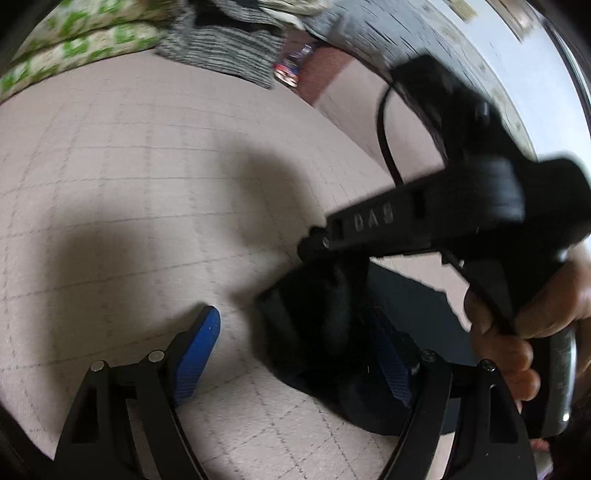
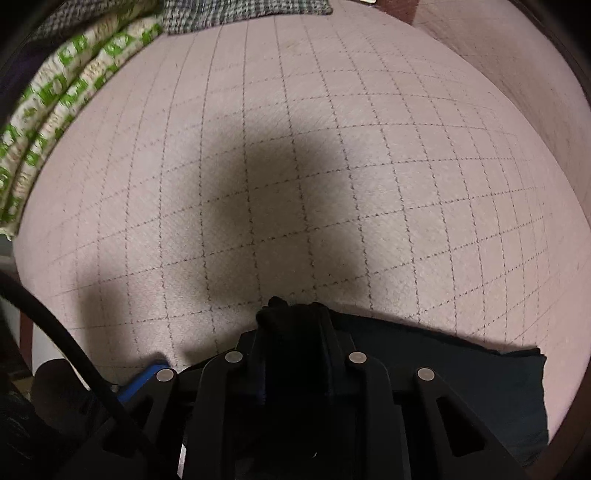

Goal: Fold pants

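The black pants (image 1: 406,314) lie on a pink checked bedsheet (image 1: 147,184), at the lower right of the left wrist view. My left gripper (image 1: 299,354) is open, its blue pads (image 1: 195,354) spread wide, the right pad beside a raised bunch of pants fabric. My right gripper (image 2: 295,325) is shut on a fold of the pants (image 2: 480,376) and lifts it off the sheet. In the left wrist view the right gripper (image 1: 332,273) comes in from the right, held by a hand (image 1: 535,314).
Green-and-white patterned pillows (image 2: 55,110) and a grey checked cloth (image 2: 240,11) lie along the far edge of the bed. A black cable (image 2: 74,350) crosses the lower left of the right wrist view. A wall (image 1: 517,55) stands at the right.
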